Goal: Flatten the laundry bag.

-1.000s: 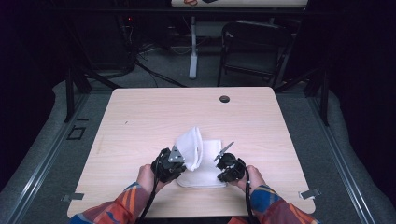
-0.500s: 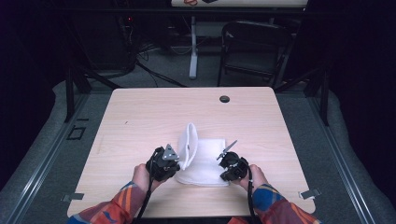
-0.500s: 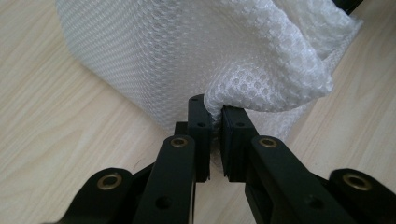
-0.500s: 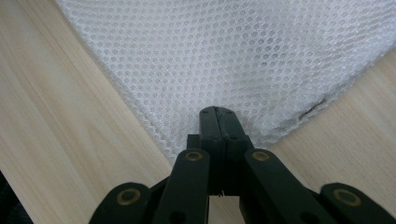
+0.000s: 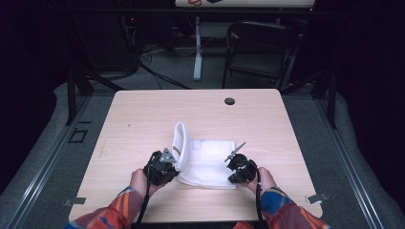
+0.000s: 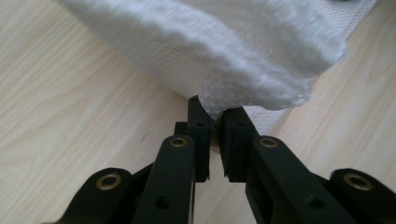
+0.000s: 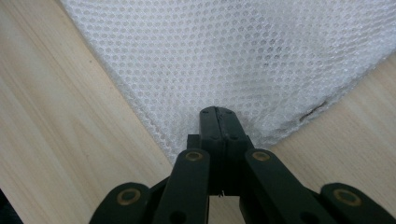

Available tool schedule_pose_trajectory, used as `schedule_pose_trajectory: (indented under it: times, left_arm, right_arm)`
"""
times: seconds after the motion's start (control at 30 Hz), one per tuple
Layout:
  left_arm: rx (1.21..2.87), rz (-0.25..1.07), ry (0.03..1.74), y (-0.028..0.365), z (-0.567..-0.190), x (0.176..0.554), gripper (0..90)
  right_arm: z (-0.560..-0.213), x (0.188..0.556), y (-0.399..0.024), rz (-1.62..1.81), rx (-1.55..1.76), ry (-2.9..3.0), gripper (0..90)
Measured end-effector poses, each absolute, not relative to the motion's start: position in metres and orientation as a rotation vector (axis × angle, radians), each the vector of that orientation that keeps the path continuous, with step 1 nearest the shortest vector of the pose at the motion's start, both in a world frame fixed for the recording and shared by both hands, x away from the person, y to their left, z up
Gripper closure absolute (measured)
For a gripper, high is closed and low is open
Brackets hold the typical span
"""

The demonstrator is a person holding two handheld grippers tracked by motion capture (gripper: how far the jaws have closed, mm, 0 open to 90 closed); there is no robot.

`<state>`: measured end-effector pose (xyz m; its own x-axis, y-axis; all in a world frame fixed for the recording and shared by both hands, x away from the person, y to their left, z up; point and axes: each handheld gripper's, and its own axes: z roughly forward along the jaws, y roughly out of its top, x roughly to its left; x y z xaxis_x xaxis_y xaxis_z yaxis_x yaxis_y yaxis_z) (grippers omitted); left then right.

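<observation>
Folding looks roughly half done: on the bench [image 5: 143, 114] the white mesh cloth [image 5: 210, 160] lies near the 6 o'clock edge, its 9 o'clock flap lifted, not yet laid flat. The left gripper [image 6: 212, 116] jaws pinch that flap's edge; the right gripper [image 7: 219, 114] jaws, fully closed, grip the cloth's 5 o'clock corner.

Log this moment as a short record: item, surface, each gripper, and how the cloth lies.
item: white mesh cloth
surface: wooden table
left gripper: jaws shut on a cloth corner, lifted off the table
right gripper: jaws shut on the near right corner, low at the table
cloth state: left part raised and curled, right part flat
</observation>
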<state>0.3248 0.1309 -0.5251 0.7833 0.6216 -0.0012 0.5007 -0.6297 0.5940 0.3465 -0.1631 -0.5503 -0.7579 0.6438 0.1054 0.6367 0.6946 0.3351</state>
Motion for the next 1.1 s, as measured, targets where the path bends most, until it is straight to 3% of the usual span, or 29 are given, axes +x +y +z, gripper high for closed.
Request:
schedule_pose_trajectory:
  times: [0.73,0.83,0.97,1.1]
  left_arm:
    - [2.45,0.081,0.86,0.134,-0.539,0.325,83.5]
    - [2.472,0.05,0.881,0.143,-0.538,0.322,72.9]
    - [2.486,0.043,0.963,0.163,-0.534,0.317,48.1]
    - [2.447,0.063,1.055,0.191,-0.528,0.309,37.5]
  right_arm:
    - [-0.551,0.348,-0.174,0.556,1.131,2.855,90.0]
    - [-0.55,0.35,-0.177,0.535,1.121,2.862,90.0]
    - [-0.549,0.35,-0.176,0.519,1.115,2.861,90.0]
    - [-0.548,0.349,-0.176,0.52,1.107,2.864,90.0]
